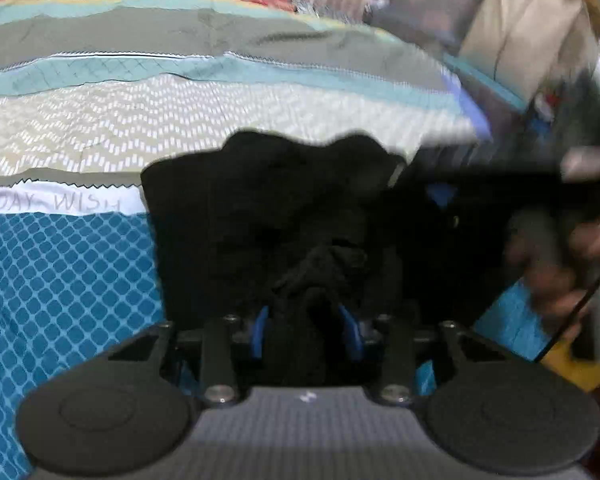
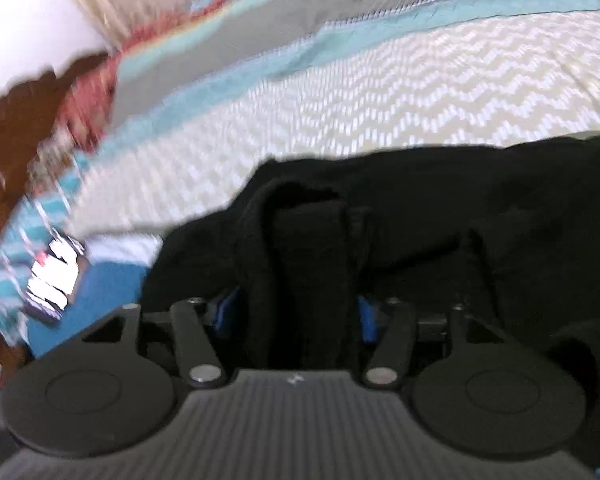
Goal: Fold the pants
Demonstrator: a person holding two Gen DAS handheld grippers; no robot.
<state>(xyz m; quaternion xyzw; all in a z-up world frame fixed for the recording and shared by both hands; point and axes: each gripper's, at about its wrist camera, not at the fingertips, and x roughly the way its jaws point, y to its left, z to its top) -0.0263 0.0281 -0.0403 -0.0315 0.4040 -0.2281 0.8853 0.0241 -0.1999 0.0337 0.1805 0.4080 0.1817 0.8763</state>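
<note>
Both grippers have black pants bunched between their blue fingers. Left gripper [image 1: 308,328]: fingers [image 1: 262,330] pinched on a wad of dark cloth, lower centre of the left wrist view. Right gripper [image 2: 296,316]: fingers [image 2: 230,310] closed on a thick fold of the same cloth, lower centre of the right wrist view.

The pants [image 1: 268,208] sit centre frame in the left view, over the patterned bedspread [image 1: 100,128]; in the right view they run from centre out to the right edge. I can't tell whether they're lifted or partly resting on the bed.

Progress, my read: early-to-mid. Fabric is gathered and lumpy, with no flat, squared fold visible. Waistband, legs and hems can't be told apart in the black blur, so I can't say which folds are done. Remaining: lay flat, align edges, finish folding.

Orientation: long axis looks roughly left-right across both views, spanning between the two grips. Which end is the waist is unclear.

Right edge of the left view shows a blurred hand [image 1: 572,264].
</note>
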